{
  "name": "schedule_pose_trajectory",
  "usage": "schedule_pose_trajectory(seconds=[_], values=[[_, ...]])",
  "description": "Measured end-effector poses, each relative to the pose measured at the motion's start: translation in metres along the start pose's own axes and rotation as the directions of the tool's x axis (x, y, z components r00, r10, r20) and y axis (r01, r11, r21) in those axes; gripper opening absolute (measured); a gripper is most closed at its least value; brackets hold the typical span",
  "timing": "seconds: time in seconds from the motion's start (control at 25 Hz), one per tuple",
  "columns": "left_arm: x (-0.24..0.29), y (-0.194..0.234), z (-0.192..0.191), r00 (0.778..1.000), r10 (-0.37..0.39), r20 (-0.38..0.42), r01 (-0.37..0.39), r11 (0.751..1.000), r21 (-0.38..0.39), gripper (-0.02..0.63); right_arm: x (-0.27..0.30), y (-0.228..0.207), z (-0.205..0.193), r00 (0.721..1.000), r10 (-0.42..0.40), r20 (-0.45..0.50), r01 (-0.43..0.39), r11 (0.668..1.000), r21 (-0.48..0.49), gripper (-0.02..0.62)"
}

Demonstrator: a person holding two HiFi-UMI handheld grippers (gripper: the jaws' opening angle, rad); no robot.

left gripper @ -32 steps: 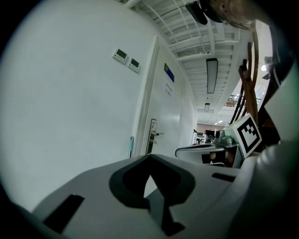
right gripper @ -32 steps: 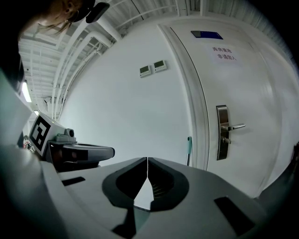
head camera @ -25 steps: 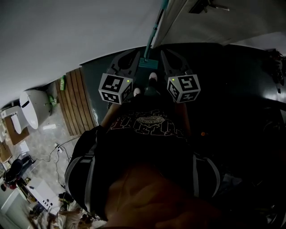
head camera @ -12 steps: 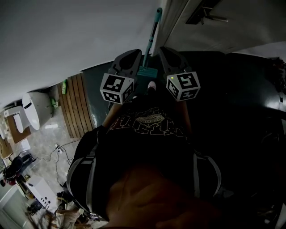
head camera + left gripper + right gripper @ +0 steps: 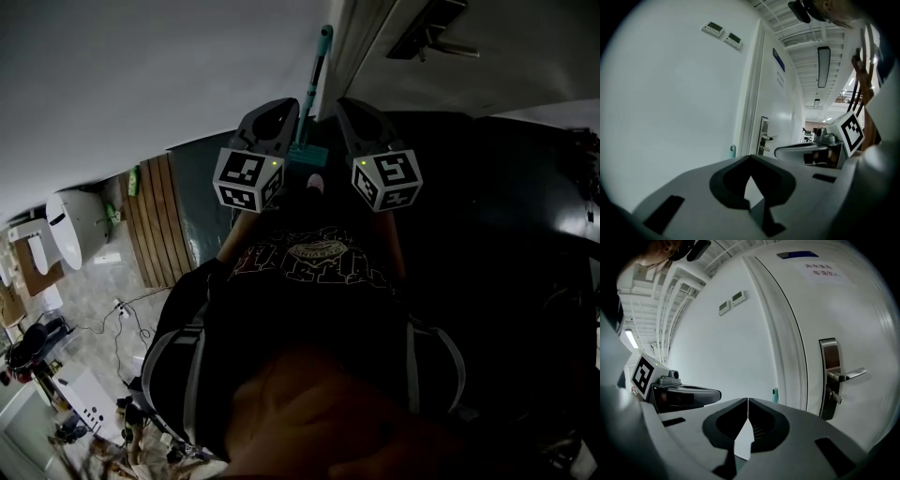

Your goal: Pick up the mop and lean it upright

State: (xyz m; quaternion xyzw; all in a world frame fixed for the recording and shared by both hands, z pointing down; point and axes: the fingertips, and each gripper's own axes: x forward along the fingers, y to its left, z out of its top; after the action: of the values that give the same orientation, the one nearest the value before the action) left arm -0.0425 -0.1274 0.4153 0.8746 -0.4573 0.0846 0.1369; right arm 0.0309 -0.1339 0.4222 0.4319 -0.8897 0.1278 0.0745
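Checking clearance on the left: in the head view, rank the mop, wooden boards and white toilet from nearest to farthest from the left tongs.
1. Mop, right beside the left tongs.
2. Wooden boards, lower left on the floor.
3. White toilet, far left.

**A:** How much of the mop (image 5: 317, 70) shows in the head view?

**B:** The handle and a teal block low down. Below that, the left gripper (image 5: 281, 108), the right gripper (image 5: 349, 105) and the person's dark shirt (image 5: 309, 258) cover it. I can't tell whether its top touches the wall.

**A:** And in the gripper views?

**B:** Just a teal tip (image 5: 732, 151) over each gripper's body, with the shaft hidden behind.

**A:** Can you read the door sign (image 5: 820, 269)?

**B:** No, the print is too small and blurred. The wall panels (image 5: 721, 33) are too small to show any detail.

**A:** What about the right side of the head view?

**B:** It's too dark to make out. The top edge cuts off the door handle's (image 5: 441, 42) plate.
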Motion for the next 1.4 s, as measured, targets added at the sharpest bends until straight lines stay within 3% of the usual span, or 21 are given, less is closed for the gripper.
schedule_pose_trajectory(seconds=[0.48, 0.96, 1.4], values=[[0.048, 0.027, 0.003, 0.997, -0.06, -0.044, 0.061, 0.998, 0.027, 0.048, 0.011, -0.028, 0.012, 0.994, -0.109, 0.006, 0.108, 0.993, 0.052, 0.02], [0.102, 0.041, 0.0, 0.985, -0.141, -0.104, 0.145, 0.989, 0.028, 0.049, 0.009, -0.066, 0.017, 0.968, -0.249, 0.014, 0.246, 0.964, 0.101, 0.02], [0.137, 0.054, -0.007, 0.977, -0.149, -0.151, 0.158, 0.986, 0.052, 0.051, 0.003, -0.075, 0.019, 0.949, -0.315, 0.008, 0.311, 0.942, 0.128, 0.02]])
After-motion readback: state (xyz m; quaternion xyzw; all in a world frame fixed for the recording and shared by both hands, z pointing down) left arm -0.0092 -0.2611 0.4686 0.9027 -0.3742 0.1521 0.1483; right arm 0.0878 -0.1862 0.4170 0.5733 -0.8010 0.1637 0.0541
